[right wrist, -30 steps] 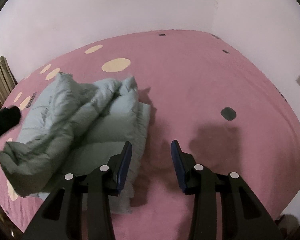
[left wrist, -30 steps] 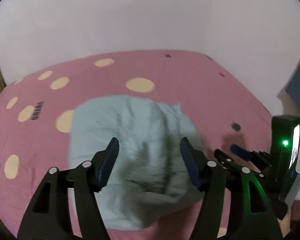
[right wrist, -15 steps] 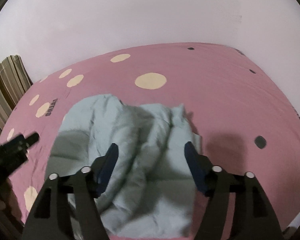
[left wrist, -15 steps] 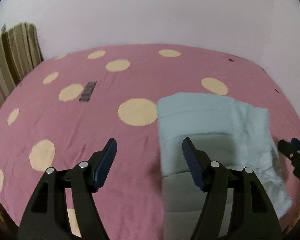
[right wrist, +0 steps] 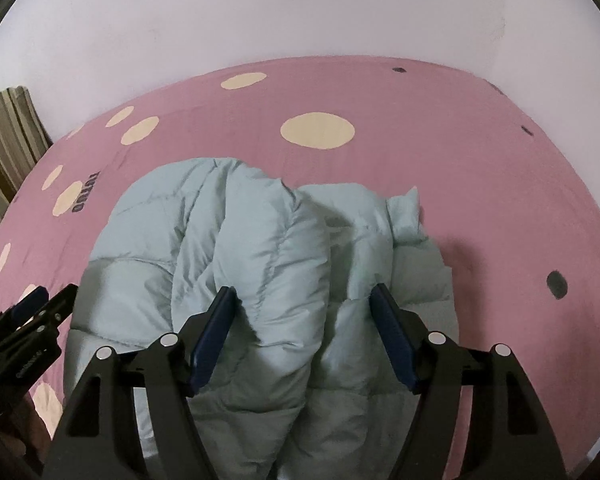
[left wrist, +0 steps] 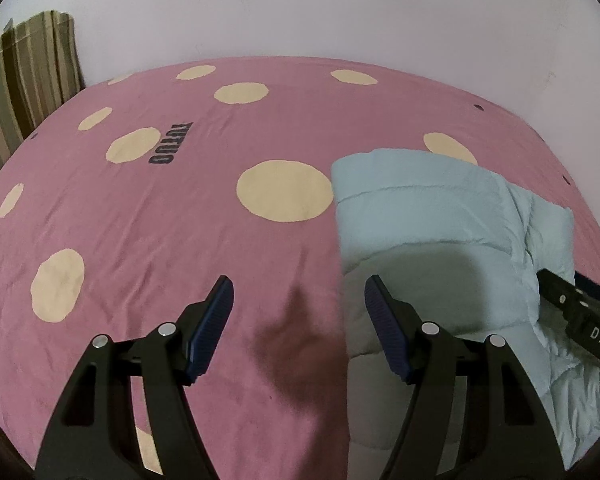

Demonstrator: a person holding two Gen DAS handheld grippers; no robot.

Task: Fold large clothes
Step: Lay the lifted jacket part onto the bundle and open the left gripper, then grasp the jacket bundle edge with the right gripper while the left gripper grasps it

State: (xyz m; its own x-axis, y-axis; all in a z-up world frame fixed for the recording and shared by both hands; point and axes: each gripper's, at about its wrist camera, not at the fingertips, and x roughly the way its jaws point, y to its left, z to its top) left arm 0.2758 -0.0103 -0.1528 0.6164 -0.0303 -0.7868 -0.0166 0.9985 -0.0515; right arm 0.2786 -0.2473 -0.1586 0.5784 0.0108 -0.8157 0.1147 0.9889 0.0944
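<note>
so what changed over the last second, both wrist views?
The left hand-held gripper swung off the pale blue puffer jacket onto bare pink dotted bedsheet. The right hand-held gripper moved over the jacket, jaws closing around a puffy fold. Jacket stayed bundled on the bed.

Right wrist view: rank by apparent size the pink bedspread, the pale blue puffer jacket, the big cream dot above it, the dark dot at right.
1. Pink bedspread
2. Pale blue puffer jacket
3. Cream dot
4. Dark dot

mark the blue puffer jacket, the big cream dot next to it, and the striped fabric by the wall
blue puffer jacket [right wrist: 260,248]: right wrist view, raised quilted fold.
big cream dot [left wrist: 284,190]: left wrist view, its centre.
striped fabric [left wrist: 28,80]: left wrist view, mid stripes.
</note>
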